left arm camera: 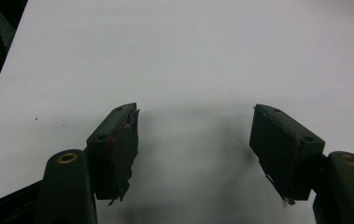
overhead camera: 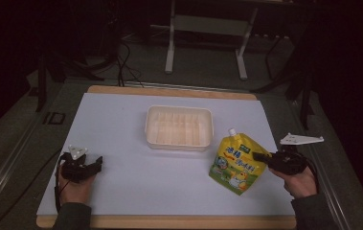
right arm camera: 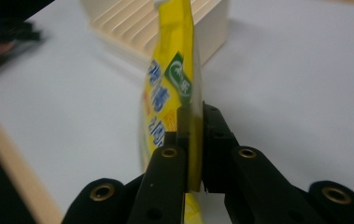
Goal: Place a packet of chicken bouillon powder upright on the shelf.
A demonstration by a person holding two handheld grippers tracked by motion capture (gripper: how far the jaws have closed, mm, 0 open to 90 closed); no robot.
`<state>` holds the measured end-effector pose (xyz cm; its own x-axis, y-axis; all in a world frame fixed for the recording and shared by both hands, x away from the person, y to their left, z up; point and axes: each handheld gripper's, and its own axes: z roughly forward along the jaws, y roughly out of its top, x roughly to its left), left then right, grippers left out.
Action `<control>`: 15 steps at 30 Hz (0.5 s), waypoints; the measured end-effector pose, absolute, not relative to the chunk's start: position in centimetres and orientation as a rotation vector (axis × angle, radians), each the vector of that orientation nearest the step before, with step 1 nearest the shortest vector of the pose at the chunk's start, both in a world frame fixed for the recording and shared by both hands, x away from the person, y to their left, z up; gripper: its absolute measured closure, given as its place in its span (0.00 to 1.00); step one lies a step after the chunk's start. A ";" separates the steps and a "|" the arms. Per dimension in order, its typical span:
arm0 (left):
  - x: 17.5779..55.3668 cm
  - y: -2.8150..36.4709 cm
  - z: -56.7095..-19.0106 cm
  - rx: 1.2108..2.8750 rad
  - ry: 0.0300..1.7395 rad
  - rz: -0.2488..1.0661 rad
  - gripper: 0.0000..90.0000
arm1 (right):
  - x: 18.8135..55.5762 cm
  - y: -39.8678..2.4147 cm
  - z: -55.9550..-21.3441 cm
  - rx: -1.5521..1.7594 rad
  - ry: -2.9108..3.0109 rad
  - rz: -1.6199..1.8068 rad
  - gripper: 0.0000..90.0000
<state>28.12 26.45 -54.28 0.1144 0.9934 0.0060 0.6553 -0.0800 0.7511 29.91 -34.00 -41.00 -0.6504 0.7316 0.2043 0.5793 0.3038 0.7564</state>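
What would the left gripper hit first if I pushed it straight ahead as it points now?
Probably nothing: the left gripper, jaws open, faces bare white mat. In the high view it seems aimed rightward, short of the tray.

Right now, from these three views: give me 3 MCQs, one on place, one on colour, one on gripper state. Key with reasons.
1. Where is the bin relative to the pouch?
A. nearer the person
B. farther back and to the left
C. under it

2. The pouch is mainly
A. yellow
B. red
C. black

3. The left gripper is
A. shut on the pouch
B. shut on nothing
C. open

Key: 1 B, the high view shows the bin mid-table, the pouch nearer and right of it. 2 A, yellow body with green and blue print. 3 C, its jaws stand wide apart over bare table; the right gripper pinches the pouch's edge.
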 end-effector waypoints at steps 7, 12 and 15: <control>28.1 26.4 -54.3 1.804 1.603 0.731 0.36 | 29.9 -34.1 -41.6 1.183 2.501 1.272 0.92; 28.1 26.5 -54.3 1.804 1.602 0.729 0.36 | 30.5 -33.9 -41.9 1.204 2.539 1.295 0.87; 28.1 26.5 -54.3 1.804 1.602 0.730 0.36 | 30.8 -33.7 -42.0 1.221 2.553 1.291 0.87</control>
<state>28.12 26.46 -54.28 0.1154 0.9933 0.0059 0.6561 -0.0807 0.7504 30.78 -33.68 -42.02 -0.6916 0.6568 0.3007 0.6314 0.3475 0.6933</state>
